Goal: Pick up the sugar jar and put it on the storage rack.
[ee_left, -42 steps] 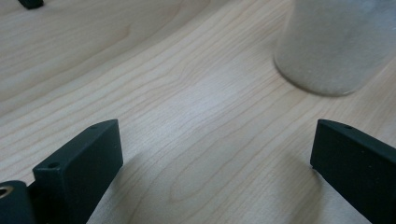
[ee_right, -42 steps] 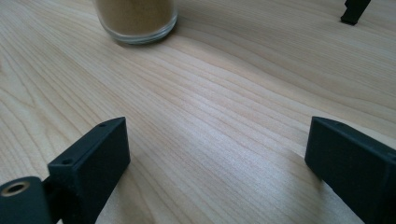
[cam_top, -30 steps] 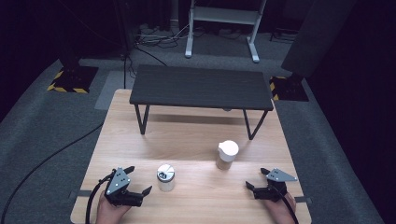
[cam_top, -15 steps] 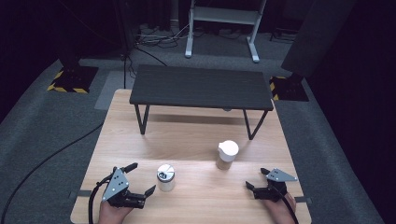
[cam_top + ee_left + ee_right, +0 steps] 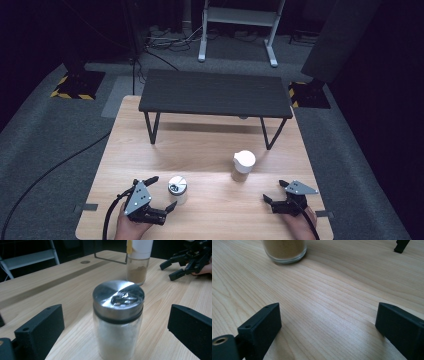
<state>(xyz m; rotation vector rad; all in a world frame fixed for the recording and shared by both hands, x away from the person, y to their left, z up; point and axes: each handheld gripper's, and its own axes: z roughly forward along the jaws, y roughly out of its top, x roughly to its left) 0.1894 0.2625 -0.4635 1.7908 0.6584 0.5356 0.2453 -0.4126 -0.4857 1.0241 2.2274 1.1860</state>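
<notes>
Left tool (image 5: 161, 194) has crept forward since the earlier frame; its jaws, wide apart, now flank the metal-lidded jar (image 5: 117, 320) without touching. Grasp looks imminent. Right tool (image 5: 274, 192) rests wide open on the tabletop (image 5: 210, 150), white-capped jar (image 5: 243, 165) ahead of it.

Dark studio lab: floor cables (image 5: 165, 42), hazard-taped stands (image 5: 75, 85)

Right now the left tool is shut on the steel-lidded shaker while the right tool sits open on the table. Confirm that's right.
Not quite. The left tool is open, not shut: the left gripper view shows its jaws spread wide on either side of the steel-lidded shaker, clear of the glass. The right tool is open at the table, as you said.
</notes>
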